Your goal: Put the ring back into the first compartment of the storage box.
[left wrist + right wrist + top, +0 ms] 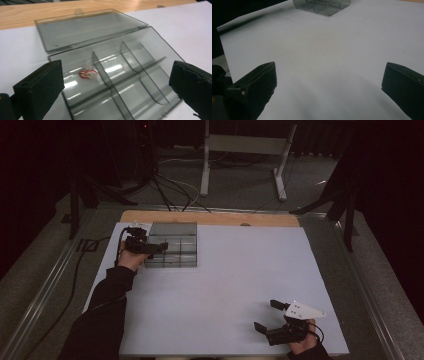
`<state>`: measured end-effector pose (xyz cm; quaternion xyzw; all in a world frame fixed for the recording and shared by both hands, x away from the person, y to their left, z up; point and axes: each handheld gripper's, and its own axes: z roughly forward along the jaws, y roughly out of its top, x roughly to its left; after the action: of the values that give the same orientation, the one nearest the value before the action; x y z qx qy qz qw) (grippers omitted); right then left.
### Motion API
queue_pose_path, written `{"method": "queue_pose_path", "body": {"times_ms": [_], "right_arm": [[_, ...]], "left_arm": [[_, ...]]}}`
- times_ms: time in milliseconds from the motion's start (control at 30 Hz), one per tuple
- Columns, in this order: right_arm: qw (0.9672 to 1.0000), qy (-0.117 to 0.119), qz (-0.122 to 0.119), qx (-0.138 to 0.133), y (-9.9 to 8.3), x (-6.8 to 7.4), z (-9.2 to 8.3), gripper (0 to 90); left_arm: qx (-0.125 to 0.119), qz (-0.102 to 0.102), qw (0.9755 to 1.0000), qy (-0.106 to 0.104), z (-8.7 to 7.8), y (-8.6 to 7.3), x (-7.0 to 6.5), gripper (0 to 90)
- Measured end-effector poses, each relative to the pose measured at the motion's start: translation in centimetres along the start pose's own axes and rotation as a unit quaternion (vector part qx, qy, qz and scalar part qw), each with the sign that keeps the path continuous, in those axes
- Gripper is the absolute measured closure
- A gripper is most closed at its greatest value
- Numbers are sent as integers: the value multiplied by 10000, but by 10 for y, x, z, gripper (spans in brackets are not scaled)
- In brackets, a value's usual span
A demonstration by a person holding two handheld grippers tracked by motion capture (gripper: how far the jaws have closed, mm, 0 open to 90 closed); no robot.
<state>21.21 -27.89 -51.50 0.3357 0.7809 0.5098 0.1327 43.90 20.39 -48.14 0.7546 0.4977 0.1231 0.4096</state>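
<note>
While my left tool [117, 82] hangs released over the smoky plastic box [120, 75], my right tool [329, 82] gapes above bare desk [324, 50].

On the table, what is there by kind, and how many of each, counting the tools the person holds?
Clear plastic box with compartments, lid open: 1
Small red and white item in one compartment: 1
Hand-held gripper: 2, the left over the box, the right over bare table, both open
White table sheet: 1
Total: 5

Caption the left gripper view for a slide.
Open left gripper over a clear divided box, a small red-and-white item in one compartment.
</note>
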Motion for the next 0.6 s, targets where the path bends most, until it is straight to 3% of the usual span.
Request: {"method": "queue_pose_path", "body": {"times_ms": [67,267,533,600], "right_arm": [[10000,-5,-4,-4,0,0,0,0],[10000,-4,8,-2,0,0,-1,0],[10000,0,22,-51,1,0,-1,0],[10000,1,17,-31,0,0,-1,0]], "left_arm": [[-18,40,9999,-128,-1,0,-2,5],[-59,170,9997,-169,-6,1,-7,5],[-153,301,9978,-575,-25,0,-15,4],[-221,338,9975,-584,-31,-2,-18,5]]}}
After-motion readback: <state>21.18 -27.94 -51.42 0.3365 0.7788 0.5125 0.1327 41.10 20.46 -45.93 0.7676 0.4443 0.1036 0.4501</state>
